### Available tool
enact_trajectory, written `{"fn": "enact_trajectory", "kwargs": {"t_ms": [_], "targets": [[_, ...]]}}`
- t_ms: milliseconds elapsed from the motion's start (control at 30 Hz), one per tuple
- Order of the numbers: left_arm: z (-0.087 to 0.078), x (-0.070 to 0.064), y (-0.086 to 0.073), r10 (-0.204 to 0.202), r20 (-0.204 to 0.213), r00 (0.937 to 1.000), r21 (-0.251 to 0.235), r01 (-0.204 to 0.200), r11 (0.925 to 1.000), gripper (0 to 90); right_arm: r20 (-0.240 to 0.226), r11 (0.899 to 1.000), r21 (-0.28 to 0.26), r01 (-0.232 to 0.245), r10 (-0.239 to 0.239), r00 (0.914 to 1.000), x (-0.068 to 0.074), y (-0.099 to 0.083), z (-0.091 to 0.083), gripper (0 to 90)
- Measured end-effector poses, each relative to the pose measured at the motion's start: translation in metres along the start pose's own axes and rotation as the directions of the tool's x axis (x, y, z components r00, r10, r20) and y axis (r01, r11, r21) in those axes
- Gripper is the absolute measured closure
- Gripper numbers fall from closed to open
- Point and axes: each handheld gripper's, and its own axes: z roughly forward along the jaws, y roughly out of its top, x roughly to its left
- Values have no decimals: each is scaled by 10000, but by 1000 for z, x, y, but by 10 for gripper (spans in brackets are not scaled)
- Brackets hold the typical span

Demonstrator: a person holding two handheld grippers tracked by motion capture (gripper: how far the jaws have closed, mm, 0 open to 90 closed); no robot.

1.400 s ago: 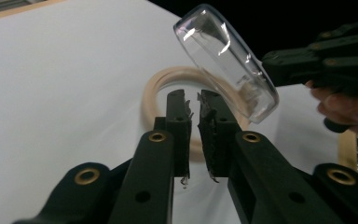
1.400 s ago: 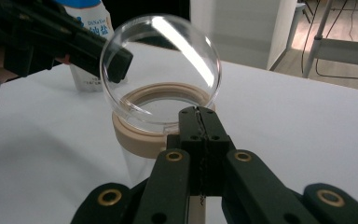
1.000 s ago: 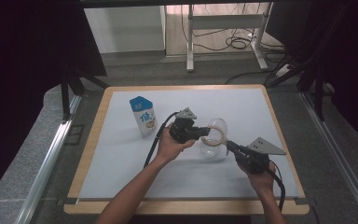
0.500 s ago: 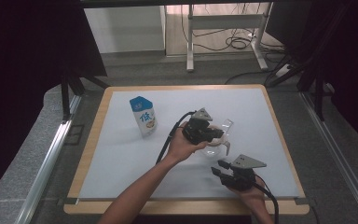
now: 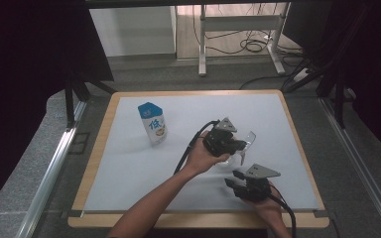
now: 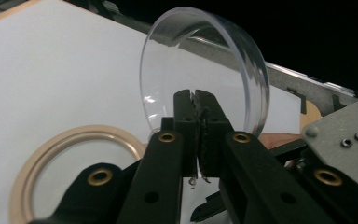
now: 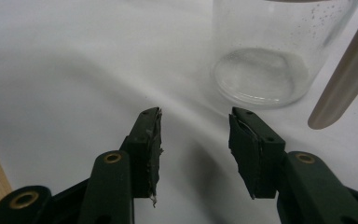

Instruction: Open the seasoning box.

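Observation:
A clear round lid (image 6: 200, 70) stands on edge between the jaws of my left gripper (image 6: 196, 100), which is shut on its rim. Below it lies the beige-rimmed mouth of a glass jar (image 6: 70, 163). In the high view the left gripper (image 5: 240, 145) holds the lid (image 5: 249, 139) above the jar (image 5: 226, 161) at mid-table. My right gripper (image 7: 196, 130) is open and holds nothing, its jaws low over the white mat and pointing at the jar (image 7: 265, 60) a short way ahead. A beige band (image 7: 345, 70) hangs beside the jar. The right gripper (image 5: 230, 181) sits near the front edge.
A blue and white milk carton (image 5: 153, 124) stands upright at the left of the white mat (image 5: 129, 163). The wooden table edge (image 5: 94, 148) frames the mat. Metal rails and dark stands lie beyond the table on both sides.
My right gripper has pulled back from the jar toward the near edge. My left gripper has shifted slightly right, still shut on the lid.

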Motion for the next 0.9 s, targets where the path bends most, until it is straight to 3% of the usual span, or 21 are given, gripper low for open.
{"fn": "enact_trajectory", "kwargs": {"t_ms": [100, 267, 333, 433, 567, 900], "targets": [[-11, 6, -5, -151, -211, 9997, -259, 146, 9996, 826, 10, 10000, -20, 68, -68, 10000, 2, 2, 2, 539], [-36, 17, -18, -469, -606, 9971, -623, 431, 9971, 658, -155, 9999, -50, 91, -92, 9998, 9, 10, 11, 481], [-46, 21, -26, -664, -786, 9947, -723, 607, 9955, 595, -171, 9998, -71, 165, -166, 9997, 13, 14, 15, 462], [-59, 25, -38, -593, -1181, 9912, -679, 515, 9964, 520, -293, 9997, -171, 170, -174, 9994, 16, 18, 20, 427], [-77, 32, -56, -944, -1397, 9857, -890, 825, 9926, 411, -384, 9994, -178, 311, -317, 9988, 22, 24, 26, 389], [-112, 32, -96, -1201, -1849, 9754, -1179, 993, 9881, 354, -700, 9990, -59, 450, -453, 9965, 34, 32, 45, 371]]}}
